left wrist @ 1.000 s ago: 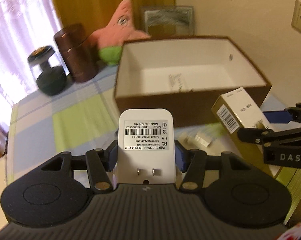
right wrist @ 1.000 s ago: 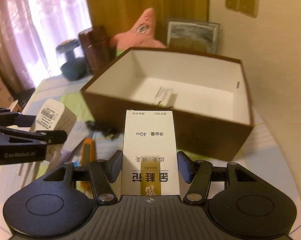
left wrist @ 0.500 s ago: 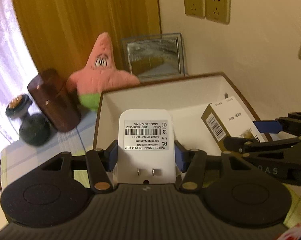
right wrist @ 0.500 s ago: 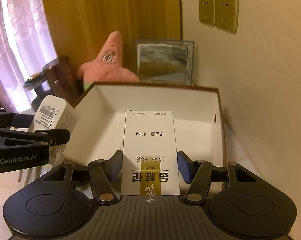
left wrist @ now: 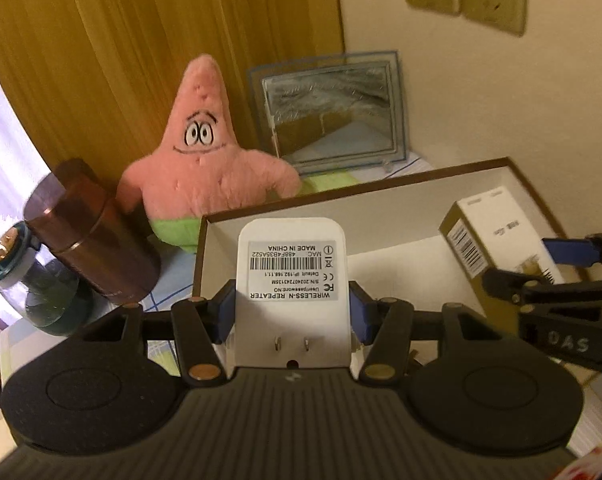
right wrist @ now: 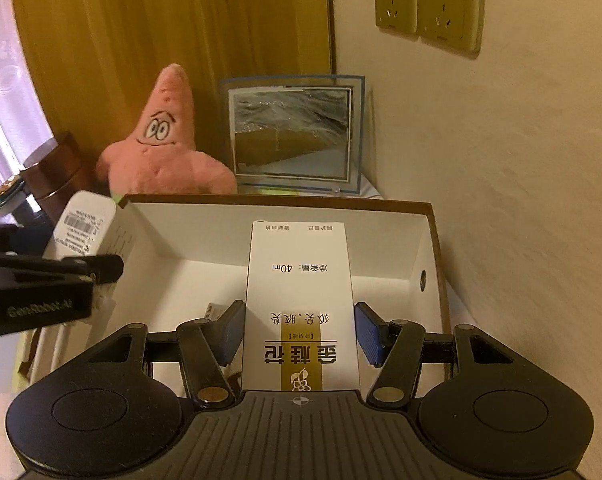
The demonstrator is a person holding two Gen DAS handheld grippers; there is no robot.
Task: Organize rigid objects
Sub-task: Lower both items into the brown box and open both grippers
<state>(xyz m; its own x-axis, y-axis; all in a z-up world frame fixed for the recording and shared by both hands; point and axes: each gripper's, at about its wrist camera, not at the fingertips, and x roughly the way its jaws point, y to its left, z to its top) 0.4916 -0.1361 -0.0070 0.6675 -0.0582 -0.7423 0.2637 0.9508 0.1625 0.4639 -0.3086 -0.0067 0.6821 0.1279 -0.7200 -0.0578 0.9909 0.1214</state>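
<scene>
While both grippers hang over the open box [right wrist: 431, 240], findings are:
Left gripper [left wrist: 293, 312]: fingers partly open, clamped on the white repeater [left wrist: 293, 280], held above the box's left end.
Right gripper [right wrist: 299, 332]: fingers partly open, gripping the white carton [right wrist: 301, 292] over the box interior.
Box floor: a small item [right wrist: 213, 312], partly hidden.
Behind box: pink plush star [left wrist: 201, 168], framed mirror [left wrist: 329, 112].

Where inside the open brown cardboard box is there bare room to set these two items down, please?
The brown cardboard box has bare white floor along its far wall and right side, near the small round hole. A small packet lies near the left front. Behind the box it is crowded: pink star plush and framed picture.
</scene>
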